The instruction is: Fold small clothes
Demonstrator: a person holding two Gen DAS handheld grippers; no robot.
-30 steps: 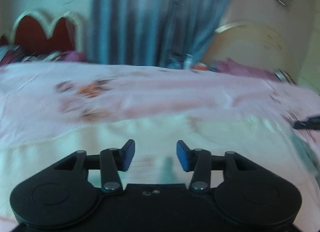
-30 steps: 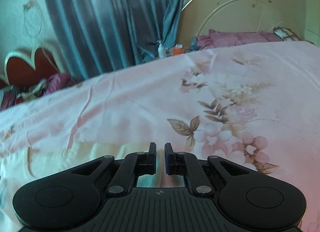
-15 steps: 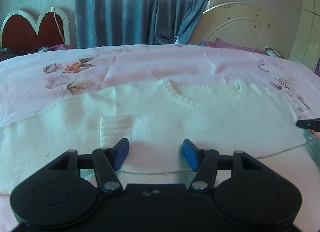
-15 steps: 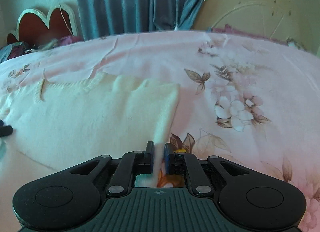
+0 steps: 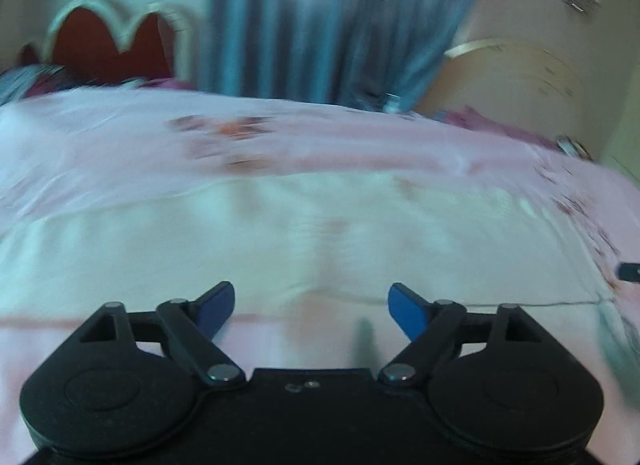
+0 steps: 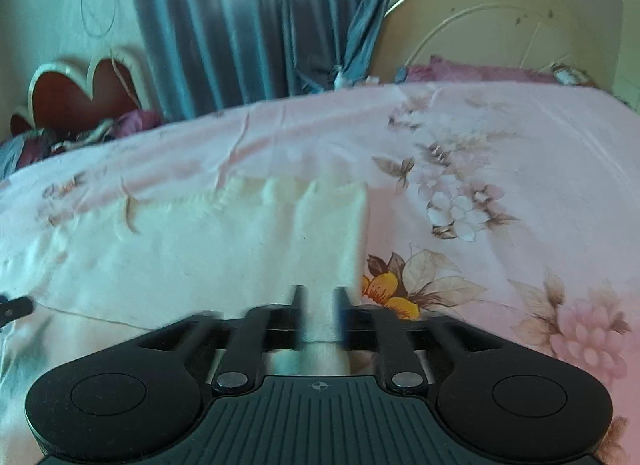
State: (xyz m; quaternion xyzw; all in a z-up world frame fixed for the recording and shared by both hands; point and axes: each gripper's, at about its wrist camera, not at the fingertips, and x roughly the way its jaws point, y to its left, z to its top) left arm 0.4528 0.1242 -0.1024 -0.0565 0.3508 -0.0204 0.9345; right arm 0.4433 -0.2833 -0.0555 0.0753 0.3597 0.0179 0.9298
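Cream knit sweater [image 6: 192, 257] spread flat on pink floral bedsheet [image 6: 500, 153], near hem running just ahead of both claws. Right edge of sweater straight, ending beside orange printed flower [image 6: 386, 291]; beyond it, wide bare sheet reaching to bed's far right side. Far edge with ribbed neckline wavy, a few small ridges standing up near right corner.

Right claw [image 6: 318, 315] with jaws just opened, blurred in motion; a strip of sweater's right lower corner lying between them, pads parted and not pressing on it. Left claw [image 5: 312, 309] parted wide, jaws just opened further, blue fingertips [image 5: 406, 311] standing apart over hem of sweater [image 5: 300, 233], nothing between them but cloth below and pink sheet in front. Loose thread [image 5: 520, 301] trailing along hem toward right. Left wrist view smeared by movement, so fine detail of hem hard to read.

Tip of right claw showing at right border of left wrist view, tip of left claw at left border of right wrist view, both near sweater's outer corners and well apart from each other.

Plenty of open sheet beyond far edge up to blue curtain [image 6: 256, 25], red heart-shaped headboard [image 6: 84, 93] at far left, pale round frame [image 6: 500, 25] at far right with purple pillow [image 6: 472, 69] below it.
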